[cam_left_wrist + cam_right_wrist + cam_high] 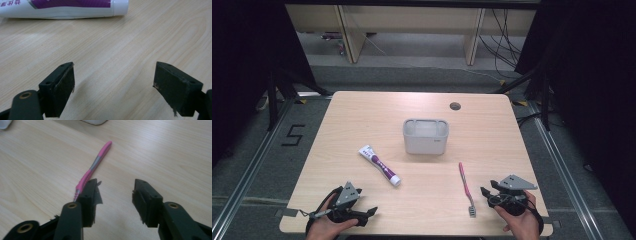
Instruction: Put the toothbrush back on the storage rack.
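One grey caddy [425, 136] beyond toothpaste [380, 165] and toothbrush [465, 186], high view.

Overhead view; two low tabletop [422, 205] close-ups

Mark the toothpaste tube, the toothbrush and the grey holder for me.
toothpaste tube [379, 164]: high view, middle of the purple-and-white body.
toothbrush [464, 184]: high view, pink handle, mid-length.
grey holder [426, 142]: high view, front wall.

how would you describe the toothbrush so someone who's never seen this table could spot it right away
On the wooden table, find the grey tub near the middle. Toward the person and slightly right of it lies the toothbrush, just left of the right claw. It is the thin pink stick, unlike the fat white-and-purple tube.
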`<state>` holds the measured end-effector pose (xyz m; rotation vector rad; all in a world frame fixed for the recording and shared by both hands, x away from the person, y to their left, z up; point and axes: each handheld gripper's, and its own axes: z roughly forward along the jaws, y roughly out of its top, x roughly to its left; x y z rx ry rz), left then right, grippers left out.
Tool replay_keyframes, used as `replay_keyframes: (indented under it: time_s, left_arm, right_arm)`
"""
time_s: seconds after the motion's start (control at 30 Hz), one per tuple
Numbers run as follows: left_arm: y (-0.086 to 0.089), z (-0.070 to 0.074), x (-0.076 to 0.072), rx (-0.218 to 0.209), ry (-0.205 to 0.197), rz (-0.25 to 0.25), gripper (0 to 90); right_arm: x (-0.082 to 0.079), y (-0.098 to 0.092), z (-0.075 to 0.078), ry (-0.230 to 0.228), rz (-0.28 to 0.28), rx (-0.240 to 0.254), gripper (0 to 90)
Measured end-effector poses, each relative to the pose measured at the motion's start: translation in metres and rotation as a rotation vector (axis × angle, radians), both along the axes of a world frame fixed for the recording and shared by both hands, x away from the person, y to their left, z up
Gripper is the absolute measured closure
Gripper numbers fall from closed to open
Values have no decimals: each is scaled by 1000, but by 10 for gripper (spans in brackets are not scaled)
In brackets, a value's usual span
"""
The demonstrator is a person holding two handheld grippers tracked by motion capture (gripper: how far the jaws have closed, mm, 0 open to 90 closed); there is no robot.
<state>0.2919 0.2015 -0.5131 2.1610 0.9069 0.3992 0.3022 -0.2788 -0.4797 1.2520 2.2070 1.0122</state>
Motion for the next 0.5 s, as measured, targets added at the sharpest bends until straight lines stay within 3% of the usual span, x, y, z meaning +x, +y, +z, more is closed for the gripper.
replay_keyframes:
  time_s: [0.13, 0.17, 0.23, 0.27, 0.33, 0.37, 0.5]
  left_arm:
    - [0, 0, 0, 0, -1, -1, 167]
    - [-2, -1, -1, -32, 0, 9, 167]
    - [-2, -1, -1, -33, 0, 9, 167]
    - [0, 0, 0, -1, 1, 0, 167]
    - [-1, 0, 0, -1, 0, 0, 167]
    - [-1, 0, 0, -3, -1, 1, 167]
    - [0, 0, 0, 0, 0, 1, 167]
  right_arm:
    - [1, -1, 2, -24, 26, -4, 673]
    - [1, -1, 3, -36, 27, -16, 739]
    - [2, -1, 3, -38, 28, -8, 768]
    - [6, 0, 4, -34, 28, -2, 815]
    - [7, 1, 4, -20, 24, 1, 832]
    - [13, 1, 3, -29, 52, -8, 850]
    - [21, 7, 2, 9, 28, -3, 891]
